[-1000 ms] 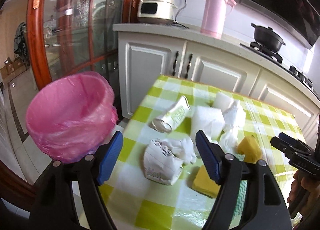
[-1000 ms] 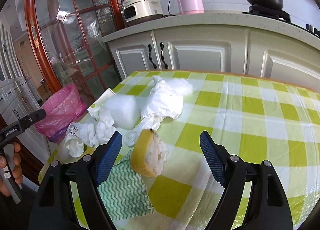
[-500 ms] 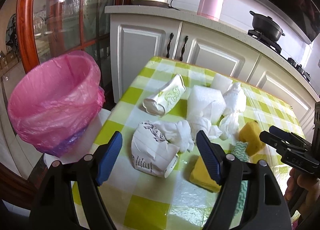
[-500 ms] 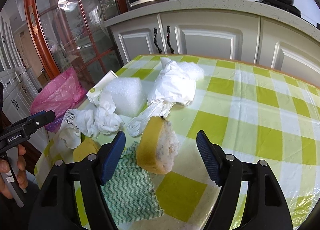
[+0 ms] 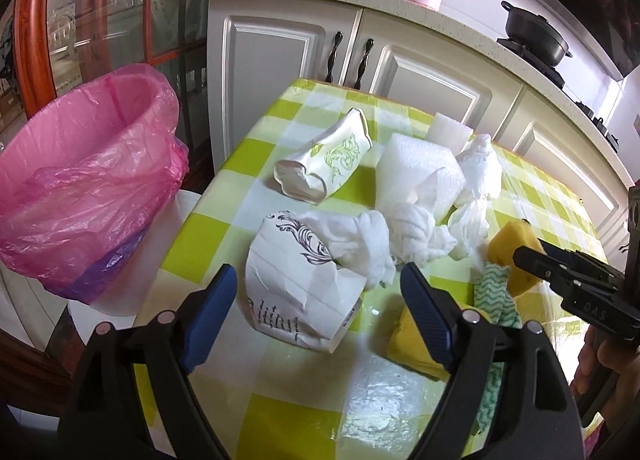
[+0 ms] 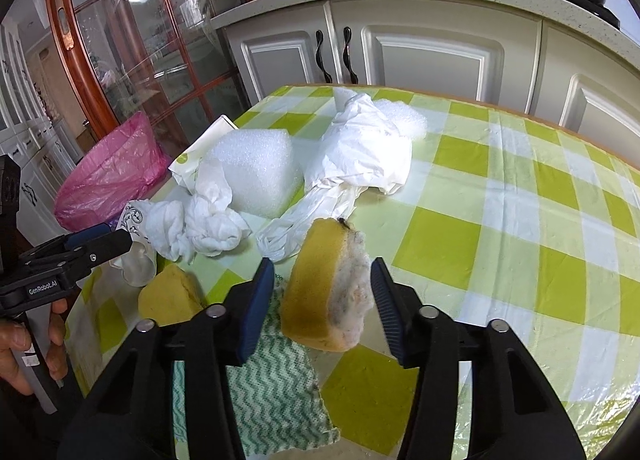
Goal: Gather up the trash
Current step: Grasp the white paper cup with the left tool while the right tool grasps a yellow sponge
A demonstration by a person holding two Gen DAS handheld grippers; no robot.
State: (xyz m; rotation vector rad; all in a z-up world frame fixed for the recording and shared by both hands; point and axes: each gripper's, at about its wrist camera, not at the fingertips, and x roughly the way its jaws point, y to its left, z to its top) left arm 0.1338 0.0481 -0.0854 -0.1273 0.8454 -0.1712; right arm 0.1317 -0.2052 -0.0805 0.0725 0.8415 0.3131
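Closing in from both sides, right gripper (image 6: 323, 292) brackets the upright yellow sponge (image 6: 326, 286); its jaws have just been narrowing, small gaps either side, pads not pressing yet. Sponge stands on the checked tablecloth (image 6: 520, 188), its near edge on the green wavy cloth (image 6: 276, 388). Left gripper (image 5: 316, 314) spread wide, jaws just opened further, crushed paper cup with black print (image 5: 296, 280) between the blue pads, no contact.

Left wrist only: inside of the pink-lined trash bin (image 5: 80, 180) off the table's left edge, second crushed cup with green print (image 5: 324, 160) whole, sponge mostly hidden behind the other gripper. Right wrist only: sponge's grimy white face, a second yellow sponge (image 6: 172, 296) shown clear, hand (image 6: 24, 340) gripping the left tool's handle; the bin is just a pink sliver. Both views: white foam block (image 6: 256, 176), wadded tissues (image 6: 200, 228).
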